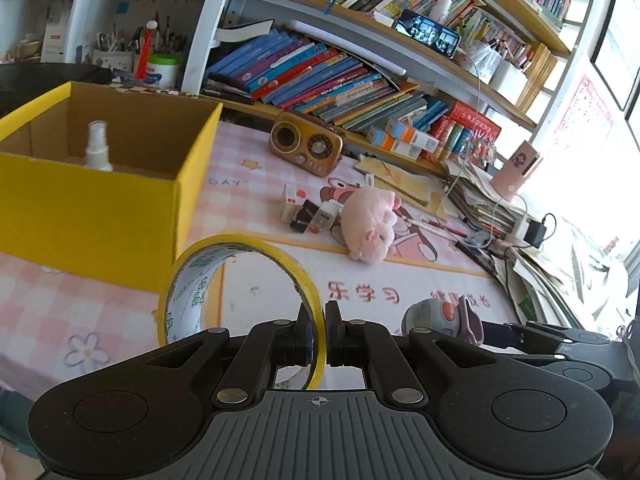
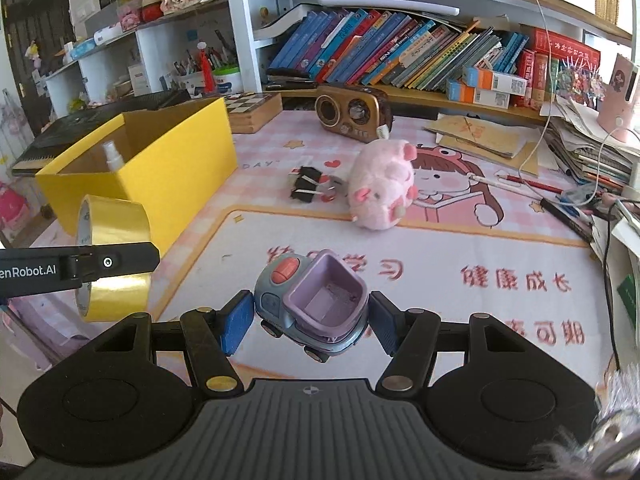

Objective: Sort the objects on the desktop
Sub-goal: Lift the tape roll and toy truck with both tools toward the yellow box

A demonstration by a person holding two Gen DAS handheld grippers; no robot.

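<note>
Left claw [image 1: 319, 334] clenched on the yellow tape roll [image 1: 240, 288]: pads pinch the roll's wall, one pad inside the ring, one outside. Roll stands on edge, held above the mat, just in front of the yellow box's [image 1: 100, 208] near corner. In the right wrist view the same roll [image 2: 114, 256] hangs from the left claw's finger, again on the near side of the box [image 2: 176, 168].

Right claw [image 2: 312, 320] grasps the toy truck [image 2: 310, 304]: blue pads press its two sides, jaws partway apart. Grey-blue body, purple tub facing up, red-pink dome on the cab. Wheels are off the desk mat [image 2: 440, 248]. It sits nearer to me than the box and off to the box's right.

Beyond that, on the mat to the right of the box: small dark items [image 2: 306, 186] in a cluster, look like little boxes or clips, too blurred to tell. Pink plush pig [image 2: 382, 184] lies touching or just beside them, further from the box.

Inside the box: a white spray bottle [image 1: 98, 148], upright, near the wall closest to me.

Behind the pig, further back than the box's far corner: brown retro radio [image 2: 352, 114]. A wooden checkerboard case [image 2: 252, 110] sits just behind the box's far end. Bookshelf [image 2: 400, 48] runs along the back, books leaning.
</note>
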